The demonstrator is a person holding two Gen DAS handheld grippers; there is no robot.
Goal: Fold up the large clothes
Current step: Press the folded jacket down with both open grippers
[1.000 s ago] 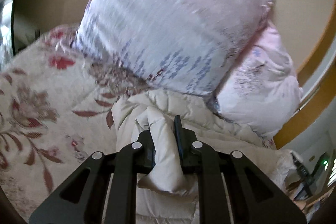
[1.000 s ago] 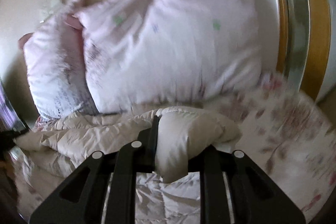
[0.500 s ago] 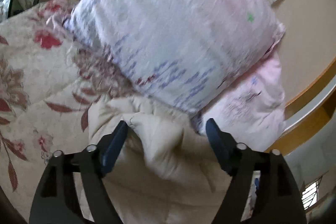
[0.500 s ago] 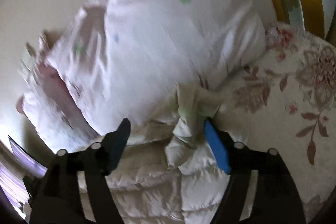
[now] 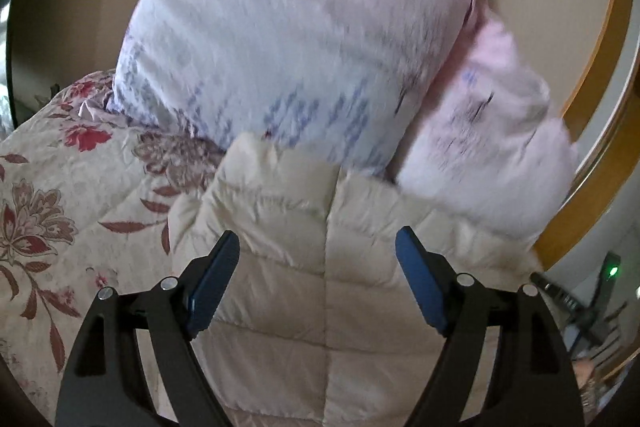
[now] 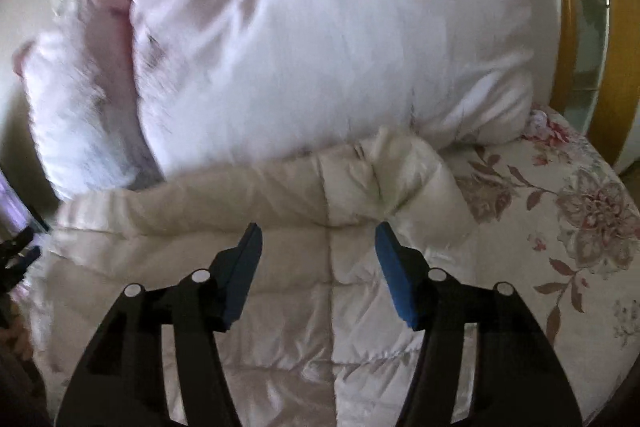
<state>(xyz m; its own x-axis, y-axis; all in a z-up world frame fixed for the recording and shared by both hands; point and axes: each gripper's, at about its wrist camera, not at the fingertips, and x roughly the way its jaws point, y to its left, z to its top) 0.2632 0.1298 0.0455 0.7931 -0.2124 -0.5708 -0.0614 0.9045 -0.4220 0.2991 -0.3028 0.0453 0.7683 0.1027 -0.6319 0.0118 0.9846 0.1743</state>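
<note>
On the bed (image 5: 48, 187) | jacket (image 5: 304, 227) lies crosswise against pillows (image 5: 280, 39), just ahead of both claws | left claw (image 5: 318, 279) apart, empty, jaws just opened | right claw (image 6: 318, 267) apart, empty, just narrowing

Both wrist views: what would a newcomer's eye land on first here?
The cream quilted jacket spreads across the floral bedspread, filling the lower middle of both views under each open tool: left tool, right tool. Behind it, two big pale pillows lean against the wall at the head of the bed.
</note>
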